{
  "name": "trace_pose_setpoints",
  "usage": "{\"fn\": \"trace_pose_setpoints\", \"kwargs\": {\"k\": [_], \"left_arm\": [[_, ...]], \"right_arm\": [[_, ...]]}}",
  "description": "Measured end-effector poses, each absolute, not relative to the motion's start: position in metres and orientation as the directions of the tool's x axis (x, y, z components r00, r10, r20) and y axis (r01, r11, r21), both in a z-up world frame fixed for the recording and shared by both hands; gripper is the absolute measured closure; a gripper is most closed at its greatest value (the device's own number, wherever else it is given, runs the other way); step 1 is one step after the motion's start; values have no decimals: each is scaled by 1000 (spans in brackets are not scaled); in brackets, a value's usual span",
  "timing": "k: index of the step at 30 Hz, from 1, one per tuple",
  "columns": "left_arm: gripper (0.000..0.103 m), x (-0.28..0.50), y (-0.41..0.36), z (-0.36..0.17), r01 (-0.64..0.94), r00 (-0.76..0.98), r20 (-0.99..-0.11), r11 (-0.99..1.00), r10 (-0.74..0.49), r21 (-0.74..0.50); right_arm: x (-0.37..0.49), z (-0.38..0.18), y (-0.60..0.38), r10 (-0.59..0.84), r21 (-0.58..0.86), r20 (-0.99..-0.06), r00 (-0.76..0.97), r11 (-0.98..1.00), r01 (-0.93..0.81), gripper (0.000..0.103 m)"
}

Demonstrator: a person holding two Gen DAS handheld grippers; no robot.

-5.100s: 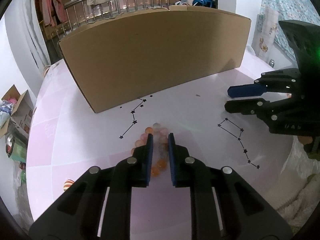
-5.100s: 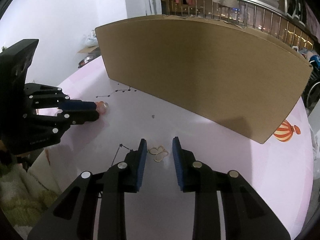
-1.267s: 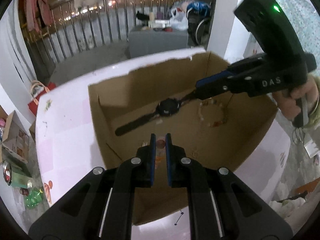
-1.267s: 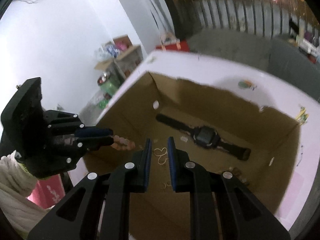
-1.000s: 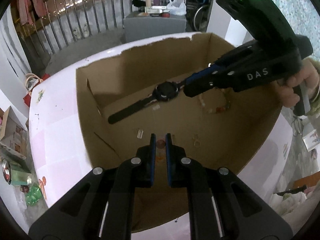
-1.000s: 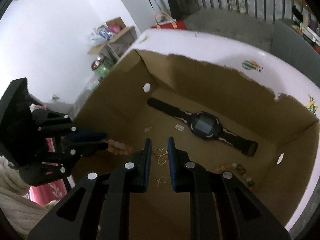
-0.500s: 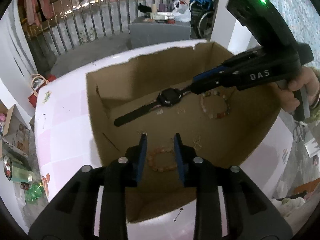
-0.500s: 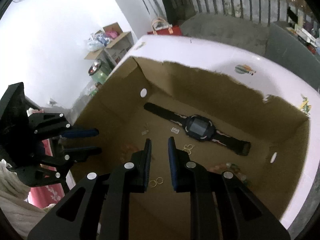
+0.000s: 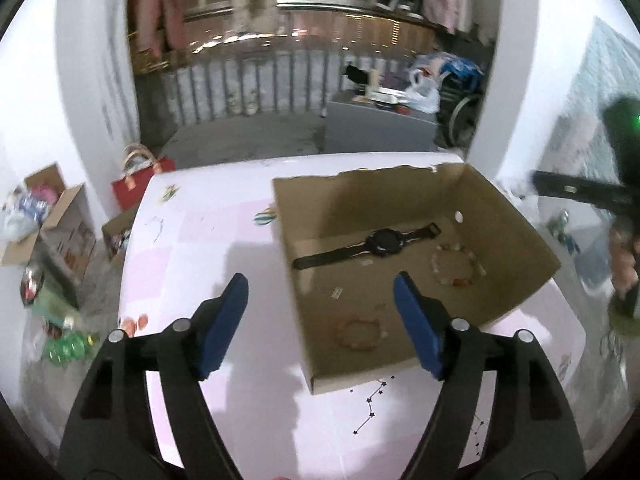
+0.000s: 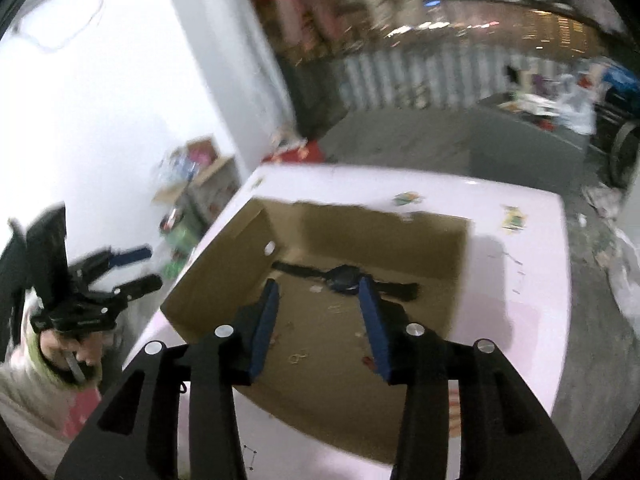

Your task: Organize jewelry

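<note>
An open cardboard box stands on the pink table. On its floor lie a black watch, a pink bead bracelet and a mixed-stone bracelet. My left gripper hovers above the box's near left corner, its jaws opening wide with nothing between them. The right wrist view is blurred: my right gripper hangs over the box, jaws opening and empty, with the watch beyond and a small gold piece on the floor below. The left gripper shows open at the left.
The pink table bears printed constellations near its front edge. On the floor to the left stand cardboard boxes and a red bag. A grey cabinet and a railing lie behind. A hand holds the left tool.
Both grippers have opened and drawn back and up out of the box. The pink bracelet dropped from the left jaws onto the box floor, and the gold piece left the right jaws.
</note>
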State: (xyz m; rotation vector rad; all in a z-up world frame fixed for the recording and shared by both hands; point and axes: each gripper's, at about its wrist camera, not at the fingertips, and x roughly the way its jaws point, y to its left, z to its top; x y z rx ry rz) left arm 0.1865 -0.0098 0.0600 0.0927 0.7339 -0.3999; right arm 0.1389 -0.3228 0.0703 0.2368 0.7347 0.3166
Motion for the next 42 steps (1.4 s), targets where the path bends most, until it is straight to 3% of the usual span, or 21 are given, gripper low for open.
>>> {"fn": "trace_pose_setpoints", "kwargs": {"k": [6, 16, 21, 42], "left_arm": [[21, 184, -6, 38, 313, 673, -682, 946, -286, -88], [20, 206, -23, -6, 240, 572, -771, 956, -281, -170], [19, 208, -33, -15, 230, 528, -777, 938, -344, -259], [17, 178, -40, -13, 178, 535, -801, 963, -269, -204]], "right_arm": [[105, 27, -367, 311, 459, -599, 738, 889, -2, 60], [126, -32, -369, 381, 578, -631, 676, 812, 82, 60], [131, -34, -360, 363, 542, -661, 657, 836, 82, 57], [99, -27, -342, 307, 450, -713, 630, 890, 77, 55]]}}
